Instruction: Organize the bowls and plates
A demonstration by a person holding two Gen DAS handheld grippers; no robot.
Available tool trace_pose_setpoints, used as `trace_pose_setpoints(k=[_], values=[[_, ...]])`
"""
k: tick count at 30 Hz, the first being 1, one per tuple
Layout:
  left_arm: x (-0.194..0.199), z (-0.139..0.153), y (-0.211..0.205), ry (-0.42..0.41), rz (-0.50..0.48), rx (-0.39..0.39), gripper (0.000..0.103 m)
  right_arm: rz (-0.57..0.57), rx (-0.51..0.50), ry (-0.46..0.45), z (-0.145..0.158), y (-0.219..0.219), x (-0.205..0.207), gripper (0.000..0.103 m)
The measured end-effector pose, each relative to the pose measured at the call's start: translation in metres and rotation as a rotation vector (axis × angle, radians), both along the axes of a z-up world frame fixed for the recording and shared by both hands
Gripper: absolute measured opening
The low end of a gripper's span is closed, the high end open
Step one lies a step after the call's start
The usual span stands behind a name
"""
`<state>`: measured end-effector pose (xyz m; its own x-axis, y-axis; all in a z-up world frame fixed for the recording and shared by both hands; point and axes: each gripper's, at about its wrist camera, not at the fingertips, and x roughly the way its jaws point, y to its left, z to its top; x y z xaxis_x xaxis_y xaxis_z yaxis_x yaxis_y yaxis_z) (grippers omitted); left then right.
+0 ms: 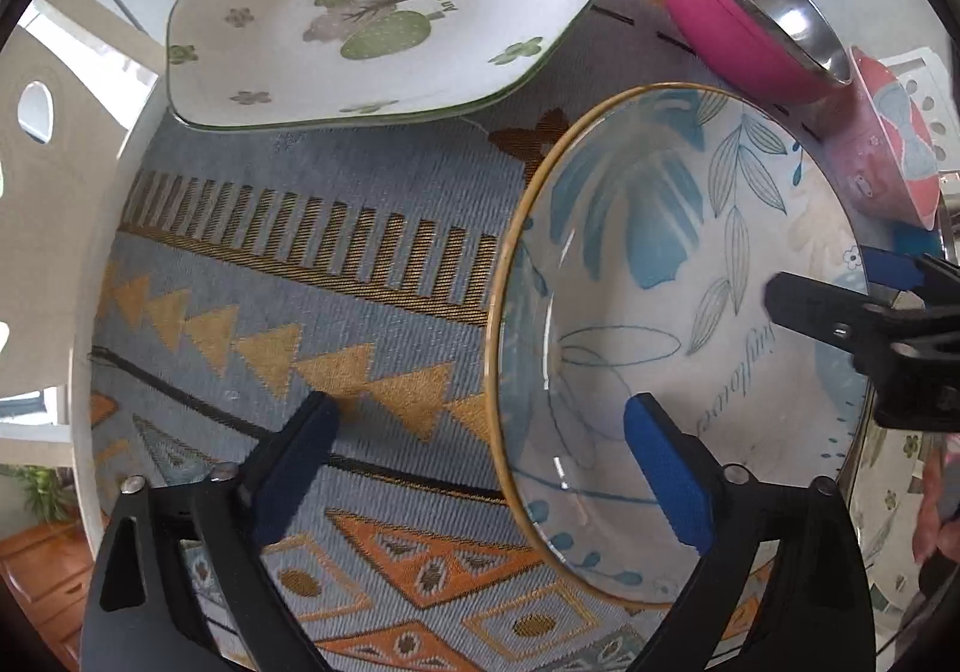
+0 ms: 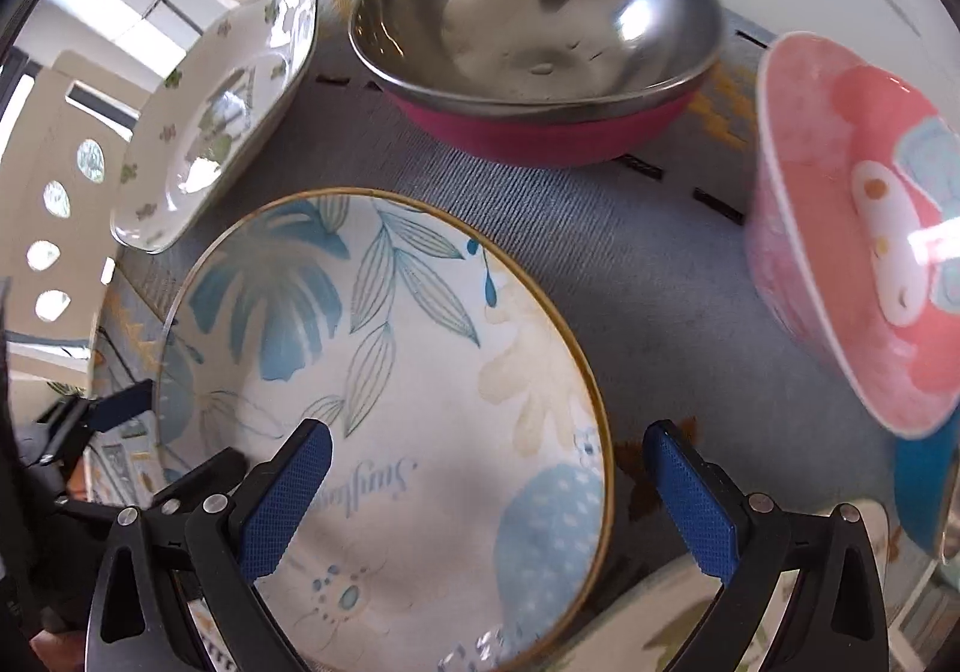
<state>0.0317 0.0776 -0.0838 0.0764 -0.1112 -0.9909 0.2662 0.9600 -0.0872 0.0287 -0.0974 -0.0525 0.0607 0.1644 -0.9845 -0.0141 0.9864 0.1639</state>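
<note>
A round plate with blue leaves and a gold rim lies on the patterned cloth. My left gripper is open, its jaws straddling the plate's left rim. My right gripper is open, straddling the plate's opposite rim; it also shows in the left wrist view. A white plate with green flowers lies beyond. A pink bowl with a steel inside and a pink cartoon bowl stand nearby.
A woven blue and orange tablecloth covers the round white table. Another flowered plate shows at my right gripper's lower edge. A blue-sided dish sits at the far right. White chairs stand beyond the table.
</note>
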Motion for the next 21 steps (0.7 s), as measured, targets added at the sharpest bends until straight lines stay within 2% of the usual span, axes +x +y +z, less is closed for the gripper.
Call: trace_pose_setpoints(k=[5,12,16,19,21], values=[[0.004,-0.003,-0.003,0.025,0.029,0.006,0.103,0.078,-0.072,-0.003,-0.005,0.015,0.002,0.103],[0.009,-0.003,0.001,0.0,0.073,-0.003,0.103,0.036,-0.073,0.017,-0.005,0.015,0.011,0.103],[-0.002,-0.001,0.01,-0.013,0.074,-0.004,0.103,0.015,-0.076,-0.026,-0.007,0.007,0.022,0.103],[-0.004,-0.002,0.011,-0.052,0.104,-0.011,0.103,-0.008,-0.077,-0.088,-0.005,0.004,0.023,0.103],[-0.008,-0.001,0.007,-0.084,0.107,-0.018,0.103,-0.004,-0.068,-0.091,-0.003,0.006,0.02,0.101]])
